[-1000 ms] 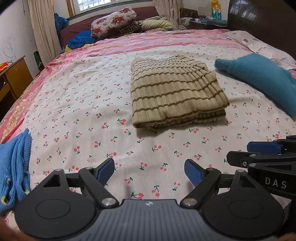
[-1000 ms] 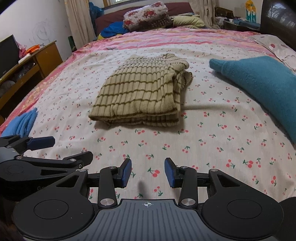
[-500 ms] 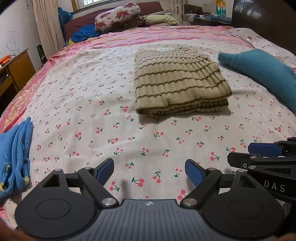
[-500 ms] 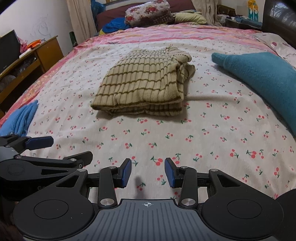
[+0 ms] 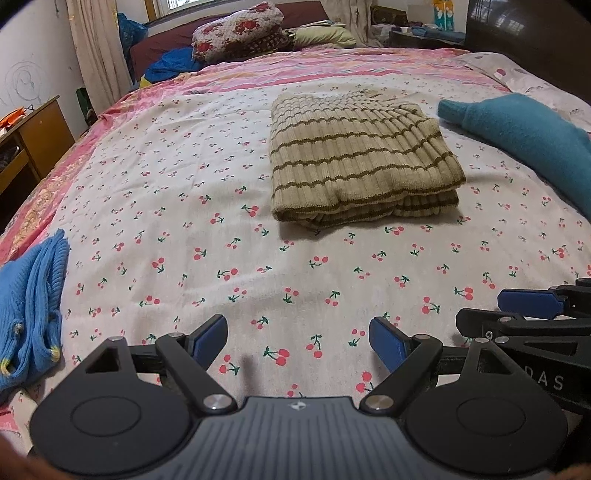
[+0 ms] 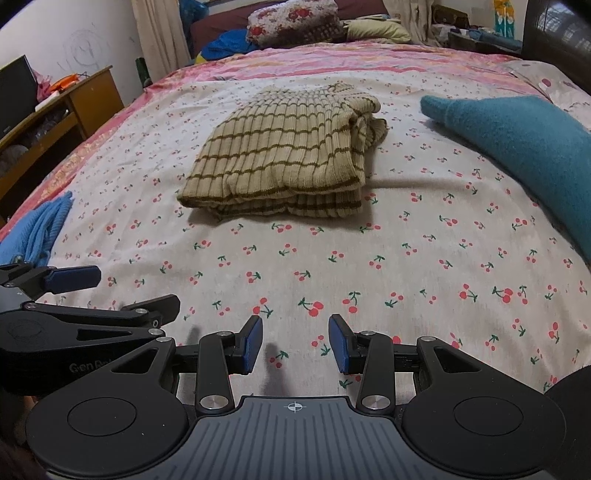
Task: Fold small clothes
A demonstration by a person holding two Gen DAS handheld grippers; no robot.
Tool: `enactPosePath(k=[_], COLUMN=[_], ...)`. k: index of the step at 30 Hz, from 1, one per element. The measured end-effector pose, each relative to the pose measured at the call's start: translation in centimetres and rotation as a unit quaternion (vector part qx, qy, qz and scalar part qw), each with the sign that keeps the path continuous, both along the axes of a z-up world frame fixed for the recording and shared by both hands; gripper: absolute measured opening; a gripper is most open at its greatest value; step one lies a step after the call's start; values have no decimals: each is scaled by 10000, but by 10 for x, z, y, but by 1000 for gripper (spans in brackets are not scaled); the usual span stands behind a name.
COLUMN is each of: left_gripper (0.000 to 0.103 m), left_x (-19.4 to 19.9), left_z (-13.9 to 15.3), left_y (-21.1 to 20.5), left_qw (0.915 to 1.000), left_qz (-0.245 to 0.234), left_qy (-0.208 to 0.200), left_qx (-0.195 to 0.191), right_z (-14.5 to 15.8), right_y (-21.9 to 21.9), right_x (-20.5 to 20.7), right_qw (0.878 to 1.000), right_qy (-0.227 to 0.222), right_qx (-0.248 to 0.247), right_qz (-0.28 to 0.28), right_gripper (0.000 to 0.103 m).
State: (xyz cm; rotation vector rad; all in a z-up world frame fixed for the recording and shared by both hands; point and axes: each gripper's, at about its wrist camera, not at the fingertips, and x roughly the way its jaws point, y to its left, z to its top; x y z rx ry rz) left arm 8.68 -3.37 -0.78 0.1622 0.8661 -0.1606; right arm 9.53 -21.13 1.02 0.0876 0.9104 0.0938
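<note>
Closest to me, the left gripper (image 5: 297, 341), black with blue pads, hangs over the near end of the bed with its fingers (image 5: 210, 334) spread wide and nothing between them; just beside it the right gripper (image 6: 295, 343) hovers with its fingers (image 6: 252, 344) parted by a narrower gap, also empty. Both are above the white bedsheet printed with small red cherries (image 5: 184, 206), not touching any cloth. At the left edge of the bed lies a crumpled bright blue ribbed knit garment (image 5: 29, 314). Further in, around the middle of the bed and well apart from both grippers, the beige ribbed sweater with thin brown stripes (image 5: 354, 158) lies folded into a thick, roughly square bundle, its layered edges facing me. To the right a teal fleece garment (image 6: 524, 147) stretches along the sheet. Beyond come a pink striped blanket (image 5: 295, 62), a floral pillow (image 5: 236, 33) by the window, and a wooden desk (image 6: 88, 99) at the left wall.
</note>
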Motion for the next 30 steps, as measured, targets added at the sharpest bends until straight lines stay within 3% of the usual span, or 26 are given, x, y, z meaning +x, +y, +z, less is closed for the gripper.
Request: enactPosePath(k=[30], left_gripper=[86], left_x=[-4], left_z=[-4], left_y=[0], left_qw=[10000], left_qz=[36], left_qy=[38], left_qx=[45], right_z=[-3], right_y=[1], right_x=[-1], right_qw=[10000], right_qy=[53], right_qx=[-14], right_qz=[-9], right_gripper=[39])
